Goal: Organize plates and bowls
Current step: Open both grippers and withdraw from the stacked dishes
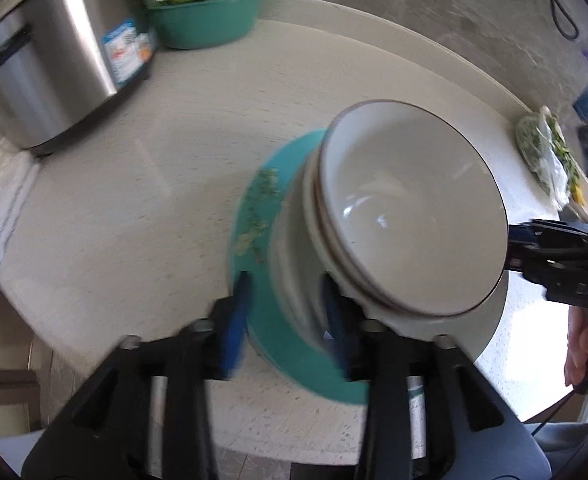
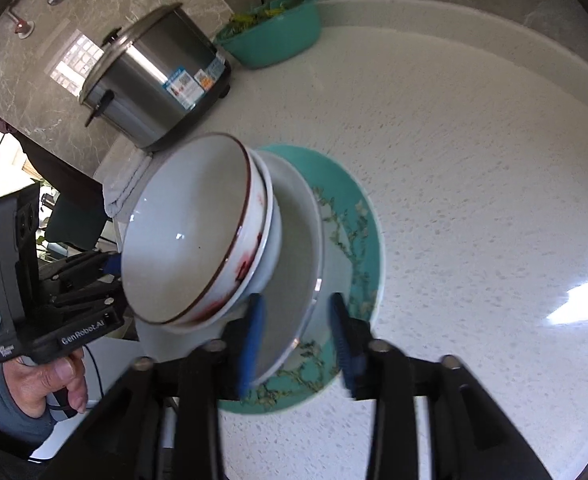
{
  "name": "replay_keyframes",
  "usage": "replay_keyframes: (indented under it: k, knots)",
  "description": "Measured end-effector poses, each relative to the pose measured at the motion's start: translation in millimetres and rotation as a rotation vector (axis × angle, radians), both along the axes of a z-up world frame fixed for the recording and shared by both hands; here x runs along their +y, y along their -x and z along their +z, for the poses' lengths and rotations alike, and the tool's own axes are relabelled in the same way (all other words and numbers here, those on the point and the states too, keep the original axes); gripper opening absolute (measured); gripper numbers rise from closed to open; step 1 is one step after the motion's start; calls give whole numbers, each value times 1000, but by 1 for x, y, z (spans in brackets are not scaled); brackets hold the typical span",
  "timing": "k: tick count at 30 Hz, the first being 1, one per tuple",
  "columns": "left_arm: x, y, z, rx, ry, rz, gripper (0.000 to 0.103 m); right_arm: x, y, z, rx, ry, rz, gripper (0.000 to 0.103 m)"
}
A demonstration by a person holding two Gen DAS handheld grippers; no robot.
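Blue-padded left gripper (image 1: 288, 312) and right gripper (image 2: 297, 340), low centre of each wrist view, stand parted around opposite edges of the dish stack, pad contact unclear through blur. Stack, mid-frame on the speckled countertop (image 2: 473, 200): teal floral plate (image 2: 357, 216), white plate (image 2: 297, 216), white bowl (image 2: 272, 240), brown-rimmed bowl (image 2: 182, 236) uppermost. Beyond, upper left: steel rice cooker (image 2: 158, 84), teal basin (image 2: 274, 32) of greens.
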State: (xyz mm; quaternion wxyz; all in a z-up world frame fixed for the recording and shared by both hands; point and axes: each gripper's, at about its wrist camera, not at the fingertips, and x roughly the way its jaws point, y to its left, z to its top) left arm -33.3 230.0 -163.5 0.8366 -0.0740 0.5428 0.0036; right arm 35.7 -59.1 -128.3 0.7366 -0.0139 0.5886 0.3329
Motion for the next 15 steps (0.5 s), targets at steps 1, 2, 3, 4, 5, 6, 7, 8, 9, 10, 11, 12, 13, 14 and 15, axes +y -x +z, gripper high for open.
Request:
replay_keyframes:
  k: [1,2,3,4,5,6,7,8,9,10,11,12,13,14,15]
  knots:
    - [3,3,5,-7,-4,15,60,-5,1,5,-6,3,-4,54]
    - [6,9,13,-17,-8,38,68,-10,3,9,-4,-2,-8,66]
    - [9,15,21,-33,-3,58,73,-16,4,14,-5,-29,-18,72]
    - [11,19,28,-46,-1,70,85,-22,6,21,-13,-49,-33,80]
    - [12,24,37,-62,-7,84,94,-27,8,27,-23,-62,-44,81]
    - [12,27,45,-79,-14,89,96,-30,9,32,-31,-71,-49,81]
    - [12,28,51,-88,-18,92,97,-33,11,38,-43,-69,-54,82]
    - [10,30,58,-99,-23,92,98,-36,12,42,-60,-56,-63,82]
    - [9,30,63,-108,-31,91,99,-38,13,47,-82,-37,-77,82]
    - [8,30,67,-117,-41,88,102,-40,15,51,-95,-23,-87,83]
    - [6,30,71,-126,-49,80,102,-42,17,59,-115,-13,-105,83]
    - [3,29,75,-129,-67,70,102,-43,20,67,-140,-16,-127,84]
    - [2,27,79,-132,-89,69,102,-44,25,75,-166,-21,-153,87]
    - [1,29,85,-148,-110,66,102,-44,28,82,-188,-26,-176,88]
    - [1,31,91,-176,-112,53,102,-43,33,89,-209,-32,-195,89]
